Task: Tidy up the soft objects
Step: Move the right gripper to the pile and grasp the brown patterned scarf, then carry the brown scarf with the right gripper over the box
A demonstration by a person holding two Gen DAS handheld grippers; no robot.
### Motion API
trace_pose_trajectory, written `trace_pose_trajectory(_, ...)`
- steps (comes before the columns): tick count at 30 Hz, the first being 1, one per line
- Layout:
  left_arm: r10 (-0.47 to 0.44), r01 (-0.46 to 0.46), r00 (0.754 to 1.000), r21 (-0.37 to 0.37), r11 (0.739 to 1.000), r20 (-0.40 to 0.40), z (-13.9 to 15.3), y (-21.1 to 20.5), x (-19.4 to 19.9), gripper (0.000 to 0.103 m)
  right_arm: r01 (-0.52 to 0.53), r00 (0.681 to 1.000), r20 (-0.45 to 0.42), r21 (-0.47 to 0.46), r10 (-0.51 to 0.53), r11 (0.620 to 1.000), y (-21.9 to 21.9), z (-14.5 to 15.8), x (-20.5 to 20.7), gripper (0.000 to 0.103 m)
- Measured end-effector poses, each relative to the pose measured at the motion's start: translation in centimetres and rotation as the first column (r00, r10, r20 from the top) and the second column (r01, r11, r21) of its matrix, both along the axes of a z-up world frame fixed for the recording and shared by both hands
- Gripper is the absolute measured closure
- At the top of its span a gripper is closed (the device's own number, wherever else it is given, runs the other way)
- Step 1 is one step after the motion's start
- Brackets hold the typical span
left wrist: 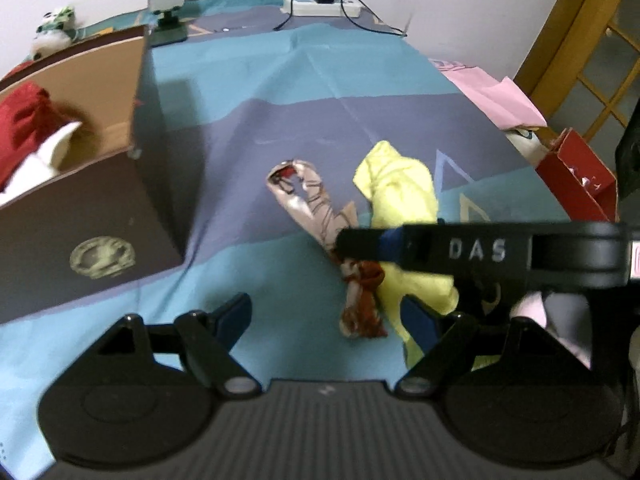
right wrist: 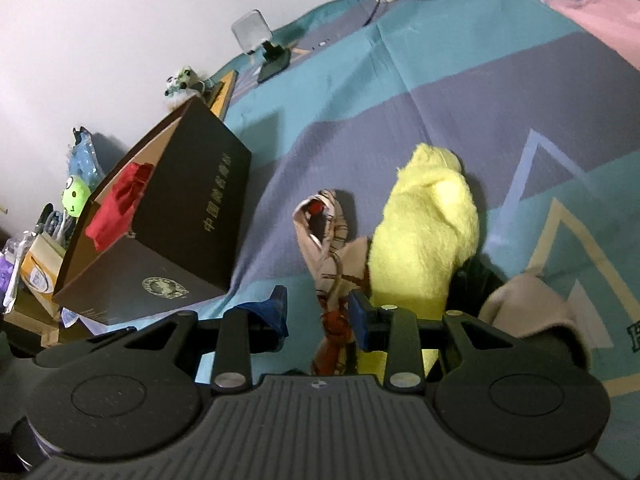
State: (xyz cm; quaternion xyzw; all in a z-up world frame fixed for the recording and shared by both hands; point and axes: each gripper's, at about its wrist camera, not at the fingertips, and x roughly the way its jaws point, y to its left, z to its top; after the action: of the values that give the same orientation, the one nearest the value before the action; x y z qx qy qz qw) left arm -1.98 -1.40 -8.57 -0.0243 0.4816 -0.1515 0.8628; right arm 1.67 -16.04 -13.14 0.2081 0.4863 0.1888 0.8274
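Observation:
A beige patterned scarf (left wrist: 320, 208) lies on the blue patterned cloth, beside a yellow fluffy cloth (left wrist: 400, 188). The open dark box (left wrist: 88, 216) at the left holds a red cloth (left wrist: 28, 128) and something white. My left gripper (left wrist: 328, 320) is open and empty above the cloth, near the scarf's lower end. My right gripper (right wrist: 320, 312) is open, its jaws on either side of the scarf (right wrist: 332, 264), with the yellow cloth (right wrist: 428, 224) just right of it. The right gripper also crosses the left wrist view (left wrist: 480, 250) over the scarf and the yellow cloth.
A mirror on a stand (left wrist: 166, 4) and a power strip (left wrist: 324, 4) sit at the far edge. A pink sheet (left wrist: 496, 92) and a red bag (left wrist: 576, 176) lie at the right. A beige cloth (right wrist: 532, 304) lies right of the yellow one. Toys (right wrist: 76, 196) crowd behind the box.

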Motion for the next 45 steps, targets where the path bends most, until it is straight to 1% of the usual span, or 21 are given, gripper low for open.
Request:
trace_pose_trajectory(3,-0.007,0.007,1.0,-0.011,1.0,-0.007,-0.4,-0.6,0.6,0.021,-0.009,1.0,-0.015,-0.003,0.009,1.0,-0.2,-0.5,0.5,0.086)
trace_pose_trajectory(6,-0.021,0.021,1.0,0.0,1.0,-0.005,-0.6,-1.4,1.1,0.026,-0.025,0.999,-0.039,0.001,0.025,1.0,-0.3,-1.1,1.1,0.087)
trace_pose_trajectory(8,-0.027,0.027,1.0,0.008,1.0,-0.009,-0.8,-1.8,1.6,0.039,-0.041,0.998,-0.046,0.0,0.041,0.999,-0.1,-1.3,1.4,0.087)
trace_pose_trajectory(10,-0.025,0.025,1.0,0.023,0.999,-0.019,-1.2,-2.2,2.1,0.046,-0.05,0.997,-0.057,-0.002,0.05,0.999,0.0,-1.6,1.8,0.087)
trace_pose_trajectory(12,-0.017,0.018,0.999,0.032,0.999,-0.029,-1.4,-2.3,2.5,0.047,-0.06,0.996,-0.072,0.014,0.061,0.998,-0.1,-1.8,2.1,0.088)
trace_pose_trajectory(15,-0.008,0.009,0.999,0.037,0.999,-0.04,-1.7,-2.5,2.9,0.049,-0.076,0.994,-0.074,0.018,0.077,0.997,-0.2,-2.1,2.3,0.091)
trace_pose_trajectory(18,-0.006,0.01,0.998,0.052,0.999,-0.061,-2.1,-2.7,3.4,0.062,-0.094,0.993,-0.067,0.017,0.095,0.995,-0.2,-2.1,2.4,0.091)
trace_pose_trajectory(19,-0.003,0.008,0.997,0.061,0.998,-0.072,-2.4,-2.8,3.6,0.071,-0.103,0.993,-0.062,0.015,0.104,0.995,-0.2,-2.1,2.4,0.092)
trace_pose_trajectory(20,-0.001,0.007,0.996,0.072,0.997,-0.085,-2.6,-2.9,3.7,0.078,-0.112,0.992,-0.057,0.013,0.113,0.994,-0.2,-2.1,2.4,0.092)
trace_pose_trajectory(21,0.002,0.004,0.997,0.082,0.997,-0.083,-2.7,-3.0,3.8,0.078,-0.115,0.992,-0.056,0.016,0.116,0.993,-0.3,-2.2,2.5,0.092)
trace_pose_trajectory(22,0.003,0.004,0.997,0.086,0.996,-0.082,-2.6,-3.0,3.8,0.081,-0.11,0.992,-0.06,0.027,0.112,0.994,-0.3,-2.2,2.6,0.092)
trace_pose_trajectory(25,0.007,0.0,0.996,0.081,0.997,-0.085,-2.6,-3.1,4.0,0.086,-0.106,0.991,-0.077,0.051,0.11,0.993,-0.7,-2.4,2.9,0.095)
trace_pose_trajectory(28,0.002,0.004,0.997,0.083,0.997,-0.078,-2.4,-3.3,3.9,0.089,-0.11,0.99,-0.082,0.064,0.115,0.992,-0.9,-2.5,3.2,0.097)
trace_pose_trajectory(31,-0.002,0.008,0.998,0.086,0.996,-0.063,-2.1,-3.3,3.9,0.089,-0.105,0.99,-0.081,0.105,0.114,0.989,-1.2,-2.4,3.4,0.1)
trace_pose_trajectory(35,-0.001,0.004,1.0,0.089,0.996,-0.031,-0.9,-3.1,3.8,0.09,-0.112,0.991,-0.057,0.132,0.12,0.985,-1.1,-1.4,3.5,0.102)
trace_pose_trajectory(40,0.004,-0.007,1.0,0.082,0.997,0.025,1.6,-2.3,3.5,0.091,-0.13,0.991,0.001,0.144,0.132,0.981,-0.5,1.2,3.8,0.102)
trace_pose_trajectory(45,0.017,-0.027,0.992,0.077,0.997,0.129,5.2,-0.4,2.8,0.091,-0.17,0.983,0.098,0.159,0.156,0.972,1.5,4.8,4.4,0.102)
